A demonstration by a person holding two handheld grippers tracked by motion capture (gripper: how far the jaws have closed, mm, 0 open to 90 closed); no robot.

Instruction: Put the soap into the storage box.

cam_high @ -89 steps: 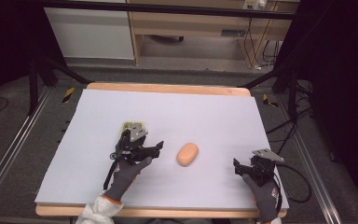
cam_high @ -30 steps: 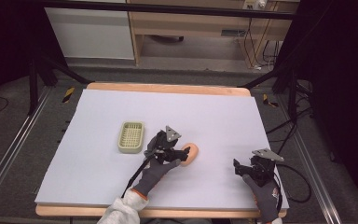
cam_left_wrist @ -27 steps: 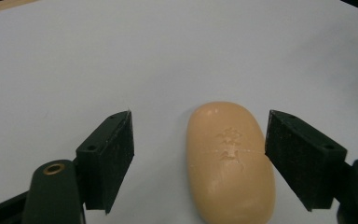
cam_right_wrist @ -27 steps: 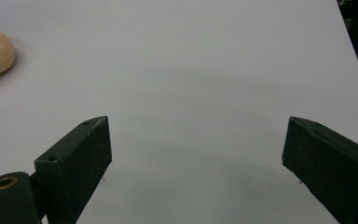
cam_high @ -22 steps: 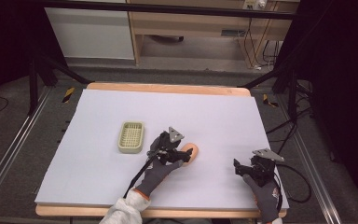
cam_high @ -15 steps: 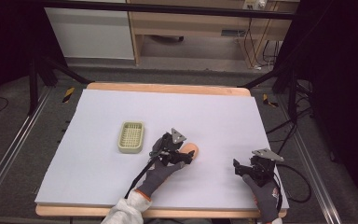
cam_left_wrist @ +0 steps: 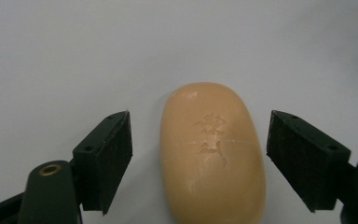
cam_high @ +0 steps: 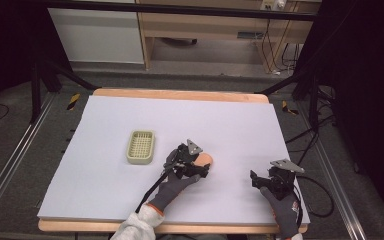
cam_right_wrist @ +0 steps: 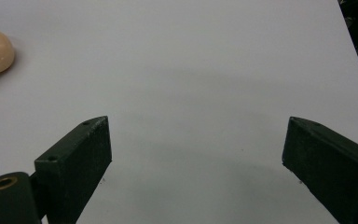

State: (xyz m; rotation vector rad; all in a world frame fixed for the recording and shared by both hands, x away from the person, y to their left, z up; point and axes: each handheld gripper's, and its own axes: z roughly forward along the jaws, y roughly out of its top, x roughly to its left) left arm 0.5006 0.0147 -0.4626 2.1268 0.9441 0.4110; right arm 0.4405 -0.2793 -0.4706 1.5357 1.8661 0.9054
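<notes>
Soap bar (cam_left_wrist: 213, 151) lies between the left gripper (cam_left_wrist: 198, 158)'s wide-open jaws, touching neither, nothing gripped.

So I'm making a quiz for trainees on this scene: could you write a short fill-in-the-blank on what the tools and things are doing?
1. The left tool has its jaws open on either side of the orange ____.
2. The soap lies flat on the ____ table cover.
3. The basket sits to the ____ of the soap in the high view.
4. The right tool is open and holds ____.

Missing words: soap; white; left; nothing
</notes>
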